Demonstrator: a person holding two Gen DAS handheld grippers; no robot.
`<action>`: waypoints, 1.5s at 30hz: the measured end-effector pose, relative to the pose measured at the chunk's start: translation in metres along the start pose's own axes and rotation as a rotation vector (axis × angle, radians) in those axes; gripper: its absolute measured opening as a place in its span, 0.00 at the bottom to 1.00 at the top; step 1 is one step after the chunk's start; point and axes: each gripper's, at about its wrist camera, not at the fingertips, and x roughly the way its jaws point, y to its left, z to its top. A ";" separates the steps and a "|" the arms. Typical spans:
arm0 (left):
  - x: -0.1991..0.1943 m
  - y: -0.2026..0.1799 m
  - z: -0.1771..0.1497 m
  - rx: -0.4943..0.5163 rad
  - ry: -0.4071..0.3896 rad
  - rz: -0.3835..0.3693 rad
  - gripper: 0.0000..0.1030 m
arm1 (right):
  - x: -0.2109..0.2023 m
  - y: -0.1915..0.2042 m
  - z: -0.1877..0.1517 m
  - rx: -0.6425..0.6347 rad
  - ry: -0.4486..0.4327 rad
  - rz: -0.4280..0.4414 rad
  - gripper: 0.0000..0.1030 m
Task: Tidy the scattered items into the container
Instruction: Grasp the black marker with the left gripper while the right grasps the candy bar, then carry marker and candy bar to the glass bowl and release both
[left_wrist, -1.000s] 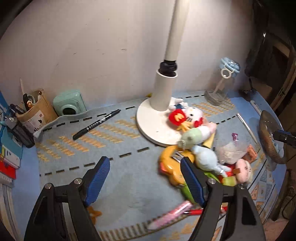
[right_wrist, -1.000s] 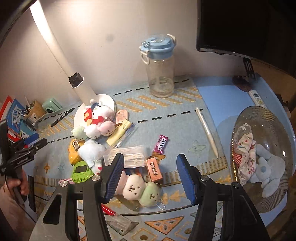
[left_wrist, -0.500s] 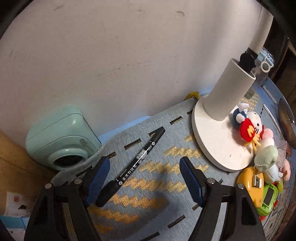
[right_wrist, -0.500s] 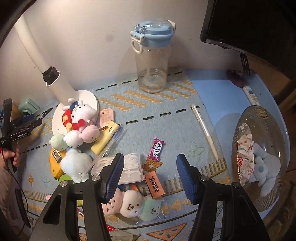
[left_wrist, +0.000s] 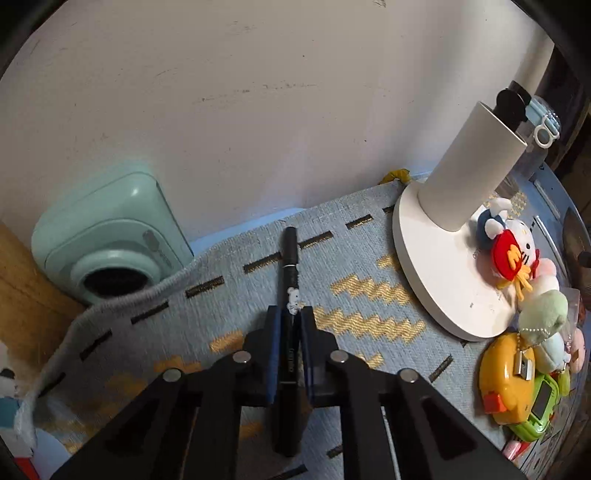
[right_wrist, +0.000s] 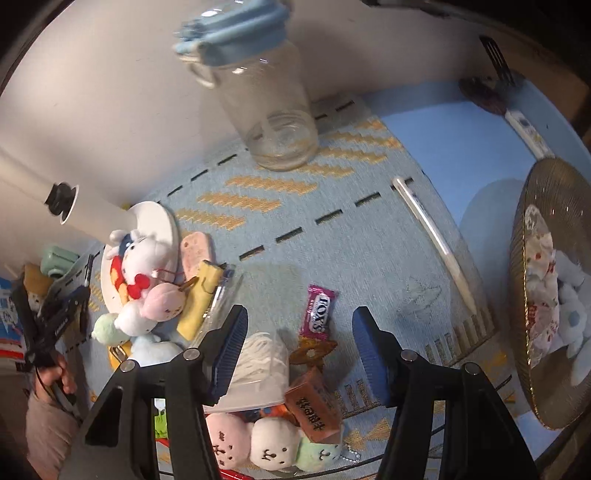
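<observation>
In the left wrist view a black marker pen (left_wrist: 290, 273) lies on the woven mat, pointing away from me. My left gripper (left_wrist: 290, 314) is shut on its near half, and both blue pads press its barrel. My right gripper (right_wrist: 300, 317) hangs open over the mat, with a pink candy wrapper (right_wrist: 317, 312) on the mat below the gap between its fingers. They touch nothing. The ribbed glass bowl (right_wrist: 546, 206) at the right edge holds a patterned cloth and a pale blue plush. A white pen (right_wrist: 436, 240) lies between the candy and the bowl.
A white lamp base (left_wrist: 436, 273) stands right of the marker, with plush toys (left_wrist: 513, 254) heaped against it. A mint green device (left_wrist: 107, 236) sits by the wall on the left. A clear bottle (right_wrist: 273, 110) stands at the back. A brown box (right_wrist: 314, 406) and round plushes lie near the front.
My left gripper sank onto the marker and closed on it; the marker now lies in line with the fingers. My right gripper dropped and rolled, nearer the pink candy, still open.
</observation>
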 end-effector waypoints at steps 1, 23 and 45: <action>-0.002 -0.004 -0.005 -0.014 0.000 -0.004 0.07 | 0.006 -0.006 0.000 0.029 0.017 0.007 0.57; -0.047 -0.068 -0.096 -0.170 -0.007 -0.135 0.07 | 0.033 0.016 -0.019 -0.065 -0.011 -0.066 0.17; -0.144 -0.226 -0.020 -0.014 -0.146 -0.213 0.07 | -0.118 -0.055 -0.046 -0.215 -0.253 -0.055 0.18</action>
